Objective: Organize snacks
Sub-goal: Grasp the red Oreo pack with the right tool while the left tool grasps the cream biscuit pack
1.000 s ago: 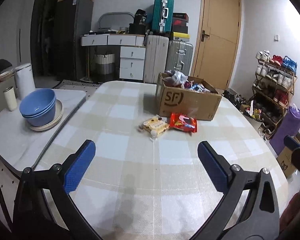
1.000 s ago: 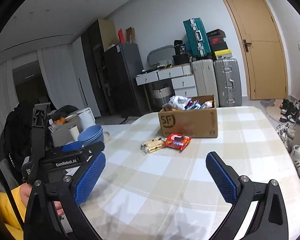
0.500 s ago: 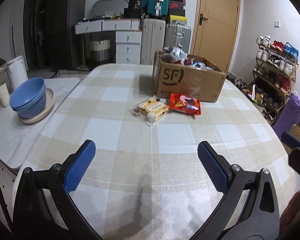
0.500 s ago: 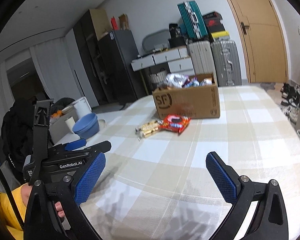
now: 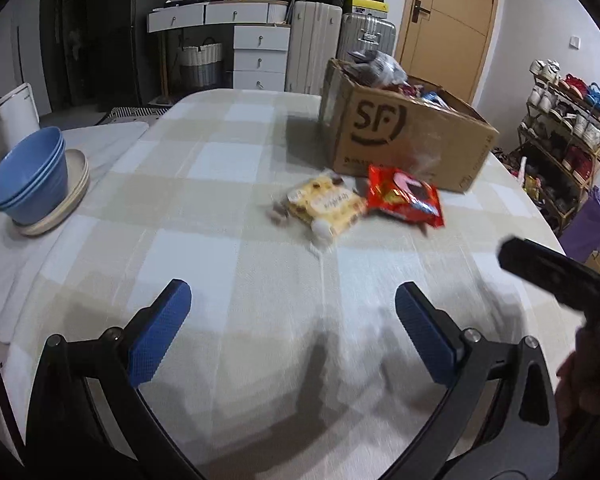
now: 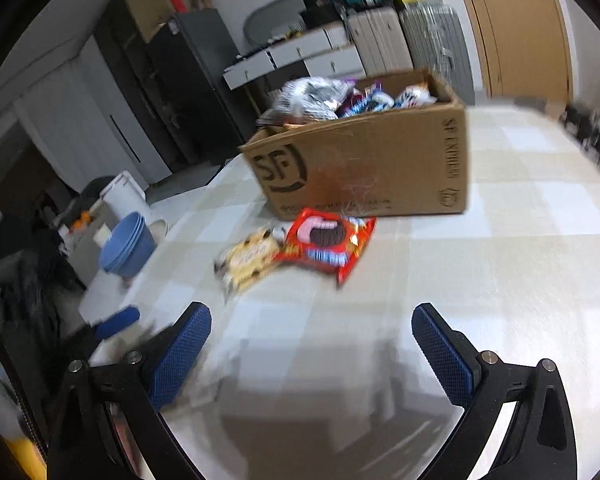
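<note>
Snacks lie loose on the checked tablecloth (image 5: 204,240): a red snack packet (image 5: 405,196) and a yellow snack packet (image 5: 325,205) sit side by side, touching or slightly overlapping at their edges, just in front of the cardboard box (image 5: 404,136) marked SF. In the right wrist view the red snack packet (image 6: 327,243) is nearer the box and the yellow one (image 6: 249,261) lies to its left. The box (image 6: 364,164) stands open on the table and holds more wrapped snacks (image 6: 340,98) heaped to its rim. The left gripper (image 5: 292,330) hangs over the near part of the table with its blue pads spread wide and nothing between them, well short of the packets. The right gripper (image 6: 310,356) is likewise spread wide and holds nothing, pointed toward the packets and box; part of it shows as a dark bar at the right edge of the left view. Off to the left, stacked blue bowls (image 5: 30,178) rest on a pale plate (image 5: 66,198) on a white side surface, with a white container (image 5: 16,114) behind. Suitcases (image 5: 340,40), white drawers (image 5: 260,54) and a wooden door (image 5: 448,20) line the back wall, and a shoe rack (image 5: 564,136) stands at right.
</note>
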{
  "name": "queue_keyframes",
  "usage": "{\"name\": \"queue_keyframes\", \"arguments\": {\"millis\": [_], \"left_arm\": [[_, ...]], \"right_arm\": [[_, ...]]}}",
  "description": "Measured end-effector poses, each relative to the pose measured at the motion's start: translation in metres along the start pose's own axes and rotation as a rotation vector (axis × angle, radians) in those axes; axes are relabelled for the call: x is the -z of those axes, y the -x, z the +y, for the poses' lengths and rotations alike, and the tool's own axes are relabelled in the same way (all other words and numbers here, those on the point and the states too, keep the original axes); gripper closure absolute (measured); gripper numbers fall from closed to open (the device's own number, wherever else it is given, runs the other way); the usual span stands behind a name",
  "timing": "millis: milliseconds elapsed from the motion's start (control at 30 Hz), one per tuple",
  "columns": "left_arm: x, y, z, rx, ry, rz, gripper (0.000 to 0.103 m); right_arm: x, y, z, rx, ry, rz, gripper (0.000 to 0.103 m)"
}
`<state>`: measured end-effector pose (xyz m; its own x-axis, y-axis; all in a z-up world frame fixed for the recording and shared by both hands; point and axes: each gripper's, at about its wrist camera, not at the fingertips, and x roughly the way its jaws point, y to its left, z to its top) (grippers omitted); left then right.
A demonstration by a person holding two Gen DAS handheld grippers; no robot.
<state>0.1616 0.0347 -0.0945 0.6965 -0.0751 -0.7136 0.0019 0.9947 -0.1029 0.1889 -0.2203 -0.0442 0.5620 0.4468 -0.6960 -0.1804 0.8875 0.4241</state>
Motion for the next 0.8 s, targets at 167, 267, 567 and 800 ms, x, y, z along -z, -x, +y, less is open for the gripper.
{"name": "queue_keyframes", "arguments": {"millis": [167,267,567,800], "left_arm": [[-0.023,-0.02,0.006,0.008,0.023,0.009,0.001],[-0.029,-0.026,0.011,0.015,0.047,0.007,0.001],[-0.026,-0.033,0.015,0.045,0.062,-0.003,0.001],[-0.023,-0.033,0.018,0.062,0.082,-0.009,0.001]], "right_arm": [[-0.032,-0.05,-0.002,0.047,0.01,0.056,0.001],[-0.041,-0.069,-0.004,0.074,0.009,0.083,0.001],[-0.053,-0.097,0.005,0.125,0.059,0.099,0.003],[-0.046,-0.102,0.024,0.222,0.183,0.111,0.033]]}}
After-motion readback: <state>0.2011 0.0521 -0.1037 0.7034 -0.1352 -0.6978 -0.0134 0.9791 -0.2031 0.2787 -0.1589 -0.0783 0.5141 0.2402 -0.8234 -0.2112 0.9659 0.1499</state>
